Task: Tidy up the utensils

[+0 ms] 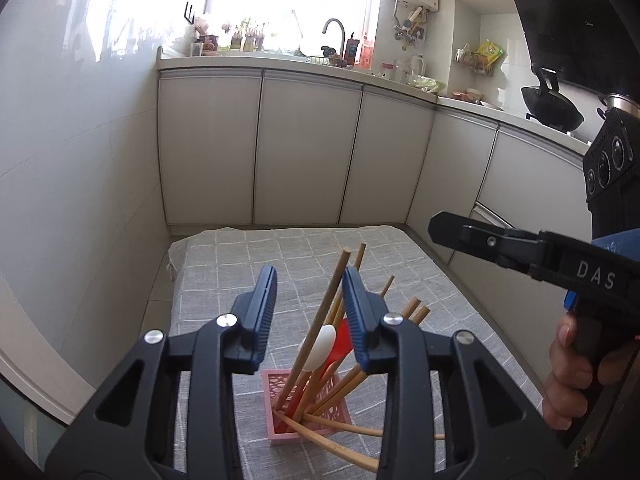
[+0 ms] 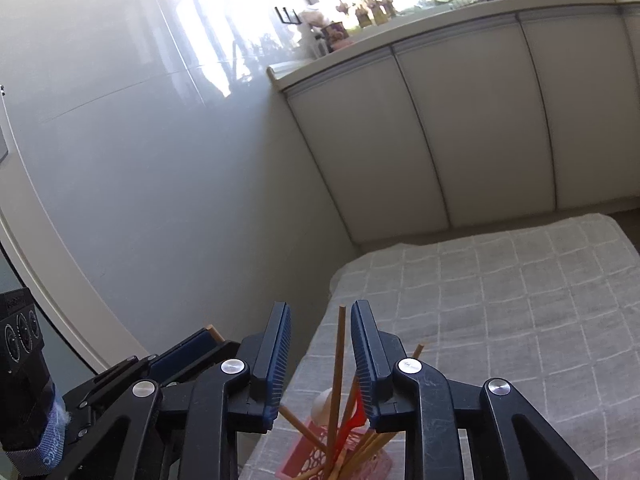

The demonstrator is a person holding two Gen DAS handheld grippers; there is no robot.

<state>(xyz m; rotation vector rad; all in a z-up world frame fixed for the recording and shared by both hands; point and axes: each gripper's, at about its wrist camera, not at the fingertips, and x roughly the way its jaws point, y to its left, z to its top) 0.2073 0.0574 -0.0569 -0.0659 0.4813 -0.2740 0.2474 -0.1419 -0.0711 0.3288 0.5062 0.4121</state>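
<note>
A pink perforated holder (image 1: 306, 408) stands on the grey checked cloth (image 1: 280, 256). It holds several wooden chopsticks (image 1: 328, 312), a white spoon (image 1: 320, 346) and a red utensil (image 1: 340, 342). My left gripper (image 1: 310, 284) is open and empty above the holder. My right gripper (image 2: 320, 316) is open and empty above the same holder (image 2: 308, 452), with one chopstick (image 2: 339, 360) standing between its fingers without touching. The right gripper also shows in the left wrist view (image 1: 520, 248), held in a hand.
The cloth covers a low table (image 2: 500, 300) with edges at left and far side. White cabinet doors (image 1: 304, 148) stand behind it, a glossy wall panel (image 1: 72, 140) at left. The counter above carries a sink tap (image 1: 334, 26), bottles and a wok (image 1: 552, 108).
</note>
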